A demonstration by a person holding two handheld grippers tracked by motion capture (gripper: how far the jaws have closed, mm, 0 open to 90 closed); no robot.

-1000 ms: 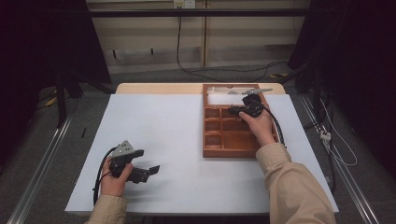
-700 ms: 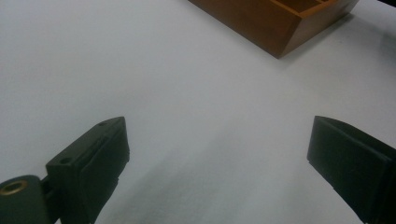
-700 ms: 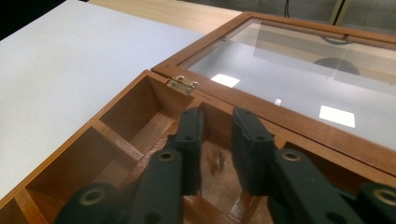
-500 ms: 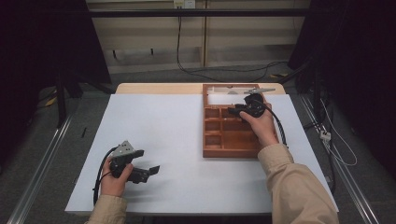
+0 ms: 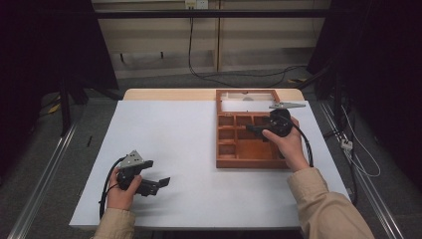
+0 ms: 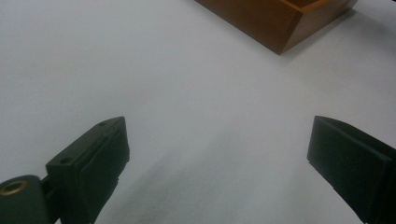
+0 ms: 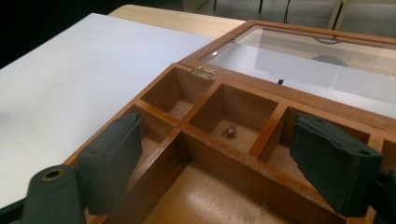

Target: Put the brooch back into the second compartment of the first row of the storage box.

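Wooden box (image 5: 249, 149): sits at about 2 o'clock on the white table (image 5: 174, 139), divided into compartments, its glass-paned lid (image 5: 247, 102) folded open flat at 12 o'clock of the box.
Small item (image 7: 229, 130): a tiny brownish piece lies in the middle compartment of the top row, seen in the right gripper view; too small to identify.
Right gripper (image 5: 256, 130): held over the box's upper compartments, jaws spread wide, nothing between them.
Left gripper (image 5: 157, 183): at about 7 o'clock on the table, well apart from the box, jaws released and wide over bare white surface, grasping nothing.
Right hand (image 5: 288, 144): wraps the gripper body; beige sleeve (image 5: 328, 209) behind.
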